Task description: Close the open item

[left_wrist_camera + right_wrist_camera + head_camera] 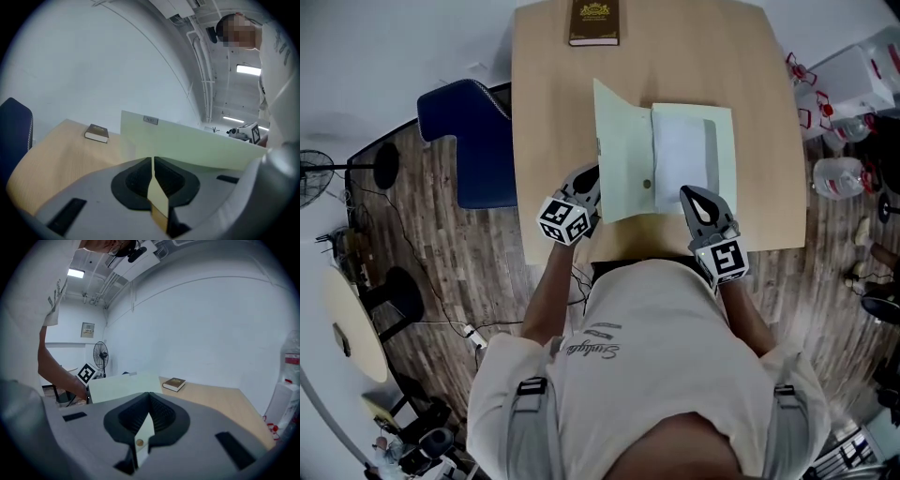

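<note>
folder (623, 155) lies open mid-table (548, 94), white paper (680, 155) inside. left gripper (589, 186) jaws clamped on the flap edge at the folder's 7 o'clock — flap raised off the table. right gripper (698, 202) jaws clamped on its near edge at 5 o'clock. book (594, 22) at 12, chair (478, 141) at 9.

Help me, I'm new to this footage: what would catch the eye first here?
The pale green folder lying open in the middle of the wooden table, white sheets inside, draws the eye first. Both grippers are shut on its near edge: the left gripper on the left cover, the right gripper on the right side. A dark book lies at the table's far edge.
</note>
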{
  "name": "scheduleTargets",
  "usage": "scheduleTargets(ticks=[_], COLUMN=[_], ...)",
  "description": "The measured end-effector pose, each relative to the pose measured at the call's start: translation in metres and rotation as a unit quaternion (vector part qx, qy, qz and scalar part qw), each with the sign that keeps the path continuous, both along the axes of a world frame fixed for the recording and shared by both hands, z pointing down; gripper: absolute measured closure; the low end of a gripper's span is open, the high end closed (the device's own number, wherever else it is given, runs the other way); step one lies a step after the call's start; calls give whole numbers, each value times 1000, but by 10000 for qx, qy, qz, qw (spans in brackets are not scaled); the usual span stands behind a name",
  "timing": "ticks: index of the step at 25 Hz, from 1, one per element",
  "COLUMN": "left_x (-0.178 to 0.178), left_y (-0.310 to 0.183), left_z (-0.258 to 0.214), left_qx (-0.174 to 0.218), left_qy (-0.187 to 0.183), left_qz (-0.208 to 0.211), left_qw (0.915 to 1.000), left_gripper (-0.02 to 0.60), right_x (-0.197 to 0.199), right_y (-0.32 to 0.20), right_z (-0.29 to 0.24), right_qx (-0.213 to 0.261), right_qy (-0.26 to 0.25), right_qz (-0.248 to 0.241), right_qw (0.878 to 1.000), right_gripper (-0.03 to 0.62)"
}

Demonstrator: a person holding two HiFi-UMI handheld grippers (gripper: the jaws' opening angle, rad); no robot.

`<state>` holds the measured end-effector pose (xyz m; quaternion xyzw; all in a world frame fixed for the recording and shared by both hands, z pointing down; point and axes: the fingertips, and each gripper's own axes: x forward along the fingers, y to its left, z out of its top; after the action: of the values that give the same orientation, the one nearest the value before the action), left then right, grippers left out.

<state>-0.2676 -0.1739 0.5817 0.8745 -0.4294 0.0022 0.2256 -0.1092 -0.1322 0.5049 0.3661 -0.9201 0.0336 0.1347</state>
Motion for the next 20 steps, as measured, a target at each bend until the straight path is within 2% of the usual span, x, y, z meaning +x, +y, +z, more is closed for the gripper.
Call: scheduleTargets(ticks=[14,20], left_x=[85,109], left_y=[-9,-12], left_z=[0,9], left_qx=[-139,-280], left_qy=[-160,-283], left_qz=[155,16], left_qw=[9997,9992], left_gripper=[554,554], right_x=[92,134], right_y=[-3,-8], right_z=[2,2], right_qx=[140,125], right_qy=[-46,-118], right_qz=[246,409], right_qw=[9996,9990], right_gripper=[599,599])
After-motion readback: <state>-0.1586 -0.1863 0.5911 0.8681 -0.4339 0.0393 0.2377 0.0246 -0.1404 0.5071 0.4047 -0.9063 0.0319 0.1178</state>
